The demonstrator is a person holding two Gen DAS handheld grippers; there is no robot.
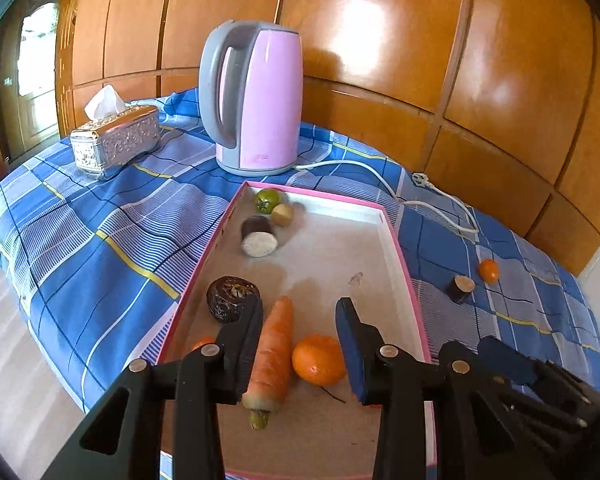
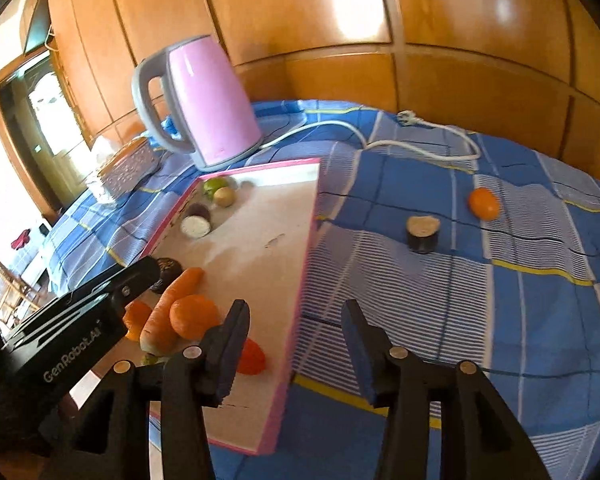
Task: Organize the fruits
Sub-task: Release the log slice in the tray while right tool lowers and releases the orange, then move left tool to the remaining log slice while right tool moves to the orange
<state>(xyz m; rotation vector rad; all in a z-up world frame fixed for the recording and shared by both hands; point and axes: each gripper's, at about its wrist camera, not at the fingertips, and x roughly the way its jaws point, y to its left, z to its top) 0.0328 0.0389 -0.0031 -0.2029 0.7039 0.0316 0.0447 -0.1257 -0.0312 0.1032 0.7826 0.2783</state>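
A pink-rimmed tray (image 1: 392,240) lies on the blue checked cloth. Inside it are a green tomato (image 1: 266,200), a small brownish fruit (image 1: 283,215), a cut aubergine piece (image 1: 259,236), a dark round fruit (image 1: 230,298), a carrot (image 1: 274,352) and an orange (image 1: 318,360). My left gripper (image 1: 300,344) hovers open over the carrot and orange, its pads pressing on neither. My right gripper (image 2: 296,354) stands open above the tray's right rim (image 2: 304,280), with nothing between its fingers. On the cloth to the right sit a small orange (image 2: 483,203) and another aubergine piece (image 2: 422,233).
A pink kettle (image 1: 260,100) stands behind the tray; its white cord and plug (image 1: 420,179) trail right along the wooden wall. A silver tissue box (image 1: 116,140) sits at the back left. The table drops to the floor on the left.
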